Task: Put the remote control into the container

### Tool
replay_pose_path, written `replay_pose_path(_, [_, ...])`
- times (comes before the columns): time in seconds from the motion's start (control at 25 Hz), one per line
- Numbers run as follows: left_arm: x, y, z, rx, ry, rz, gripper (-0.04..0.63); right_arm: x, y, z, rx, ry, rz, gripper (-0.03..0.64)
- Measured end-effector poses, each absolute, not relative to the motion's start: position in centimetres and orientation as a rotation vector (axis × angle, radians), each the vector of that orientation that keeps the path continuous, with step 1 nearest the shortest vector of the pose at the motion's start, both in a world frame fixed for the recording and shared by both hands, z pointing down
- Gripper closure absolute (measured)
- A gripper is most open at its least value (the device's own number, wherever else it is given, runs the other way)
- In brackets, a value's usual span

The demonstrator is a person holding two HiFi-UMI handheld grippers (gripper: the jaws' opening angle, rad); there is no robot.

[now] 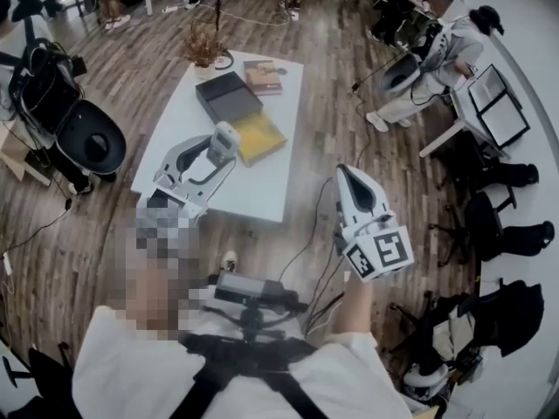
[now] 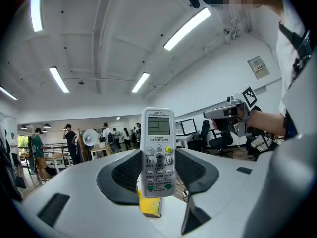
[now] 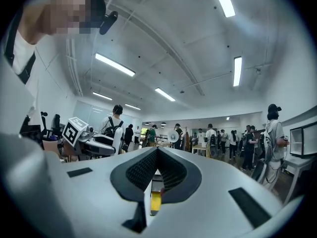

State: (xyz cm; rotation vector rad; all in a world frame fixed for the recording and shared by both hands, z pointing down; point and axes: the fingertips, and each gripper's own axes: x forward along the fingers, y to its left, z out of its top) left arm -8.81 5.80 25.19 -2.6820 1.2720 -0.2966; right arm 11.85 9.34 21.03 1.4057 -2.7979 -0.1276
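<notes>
Holding the remote control (image 2: 157, 152) upright in the clenched jaws of the left gripper (image 2: 157, 175), above the white table (image 1: 262, 195) and short of the dark container (image 1: 229, 96); pinching only its lower half, so risking a tilt or slip if jolted; with the jaws of the right gripper (image 3: 155, 172) pressed together on nothing.

On the white table (image 1: 253, 190) lay a dark box (image 1: 227, 96), a yellow box (image 1: 256, 135), a brown book (image 1: 263, 76) and a potted plant (image 1: 204, 51).
</notes>
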Motion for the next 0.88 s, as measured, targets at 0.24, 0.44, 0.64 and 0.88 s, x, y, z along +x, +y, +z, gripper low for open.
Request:
replay_pose_path(0.24, [-9.9, 0.0, 24.6, -2.699, 1.272, -0.237, 0.365, 10.7, 3.9, 21.0, 1.431, -2.772, -0.117, 0.614])
replay_pose_path(0.44, [-10.4, -3.1, 25.2, -2.716, 1.252, -0.257, 0.365, 10.1, 1.0, 21.0, 1.444, -2.757, -0.120, 0.614])
replay_pose_path(0.64, [-11.0, -5.5, 26.0, -2.739, 1.242, -0.249, 0.365, 9.6, -1.3, 21.5, 1.482, -2.756, -0.091, 0.614])
replay_pose_path(0.88, [-11.3, -7.3, 26.0, -2.763, 1.214, -0.211, 0.365, 8.8, -3.1, 21.9, 1.462, -2.749, -0.076, 0.614])
